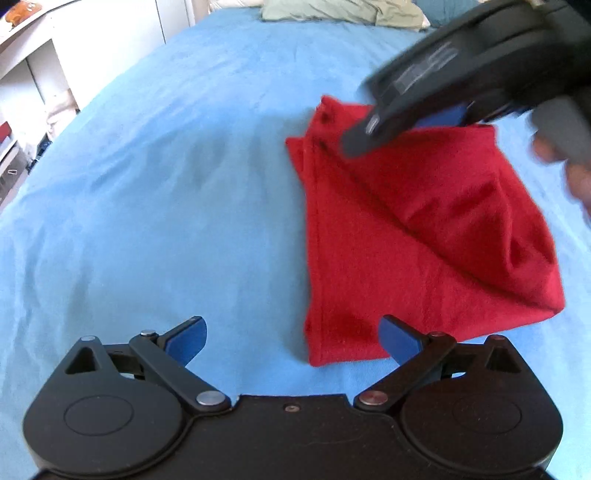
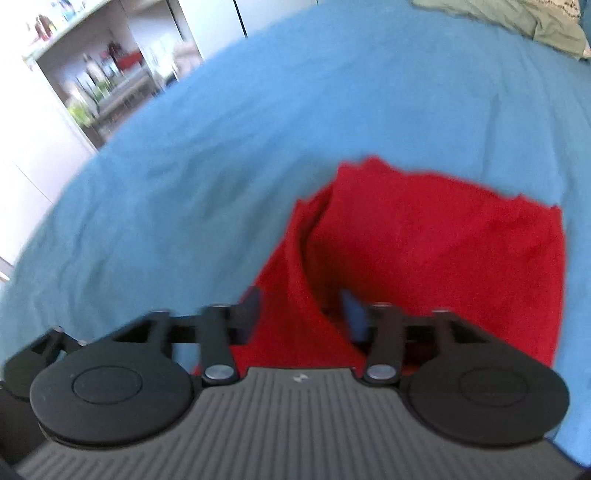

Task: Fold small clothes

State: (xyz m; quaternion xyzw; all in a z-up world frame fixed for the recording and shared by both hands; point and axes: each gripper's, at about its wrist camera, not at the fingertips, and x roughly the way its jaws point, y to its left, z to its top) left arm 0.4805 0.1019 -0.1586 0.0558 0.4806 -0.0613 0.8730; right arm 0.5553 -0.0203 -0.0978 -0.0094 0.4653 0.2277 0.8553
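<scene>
A folded red knit garment (image 1: 399, 236) lies on a bed covered by a light blue sheet (image 1: 155, 192). In the left wrist view the garment sits to the right of centre, and its long axis runs from the near edge by the left claw (image 1: 293, 341) away toward the far end of the bed. A long straight hem runs along its left side, and a thick diagonal fold crosses it from the far left corner down to the rounded bulge at the near right. Its far end narrows to a small crumpled corner.

The left claw stands released, its blue-padded fingers (image 1: 186, 341) spread wide with nothing between them; the right pad overlaps the garment's near edge in the picture, though contact cannot be told.

The right claw (image 2: 303, 314) hovers over the garment, its fingers parted and not pressing on the cloth; a raised fold of red fabric shows between them in the blurred right wrist view. In the left wrist view this claw appears as a dark blurred body above the garment's far end.

A pale green pillow (image 1: 343, 11) rests at the far end of the bed.
</scene>
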